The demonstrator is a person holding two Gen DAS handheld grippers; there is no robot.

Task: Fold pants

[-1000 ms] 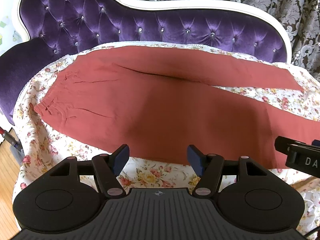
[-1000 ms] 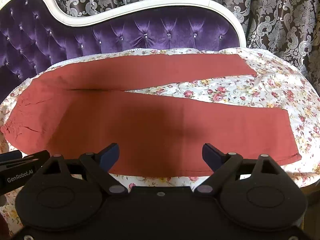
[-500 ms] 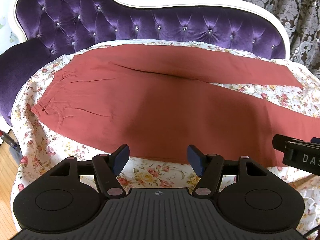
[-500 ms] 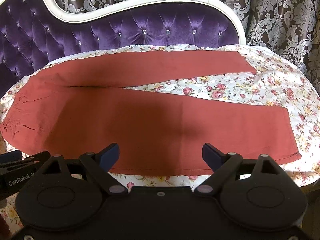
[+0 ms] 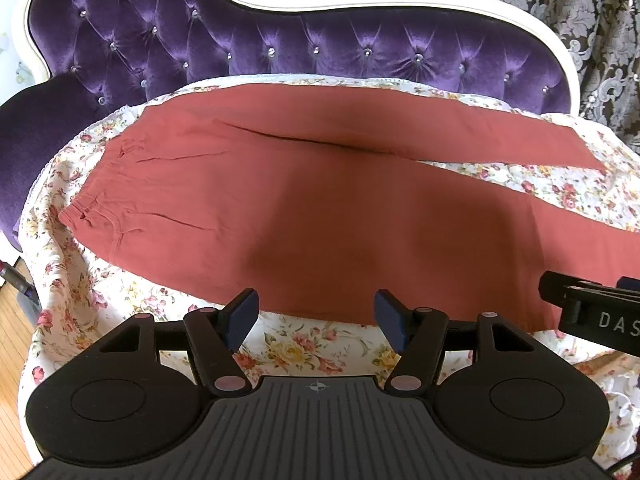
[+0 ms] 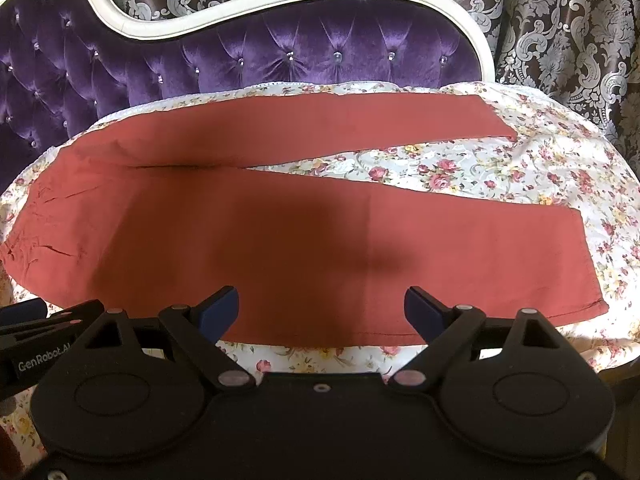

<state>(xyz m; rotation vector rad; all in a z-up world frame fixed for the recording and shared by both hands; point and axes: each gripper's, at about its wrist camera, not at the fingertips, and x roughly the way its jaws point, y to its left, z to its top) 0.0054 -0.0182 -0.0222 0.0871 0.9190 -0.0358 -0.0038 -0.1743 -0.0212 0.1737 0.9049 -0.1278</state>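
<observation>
Rust-red pants (image 5: 320, 208) lie flat on a floral sheet (image 5: 304, 344), waistband at the left, two legs spread in a V toward the right. In the right wrist view the pants (image 6: 280, 248) show both leg ends at the right. My left gripper (image 5: 316, 314) is open and empty, just above the near edge of the pants close to the waist end. My right gripper (image 6: 321, 310) is open and empty, above the near edge of the front leg. Each gripper shows at the edge of the other's view.
The sheet (image 6: 500, 168) covers a purple tufted sofa (image 5: 280, 44) with a white frame (image 6: 280, 0). Patterned curtains (image 6: 560, 20) hang behind. Wooden floor (image 5: 12, 328) shows at the left, beyond the sofa's front edge.
Both grippers have shifted slightly lower and closer to the pants' near edge; the pants have not moved and both jaws stay open.
</observation>
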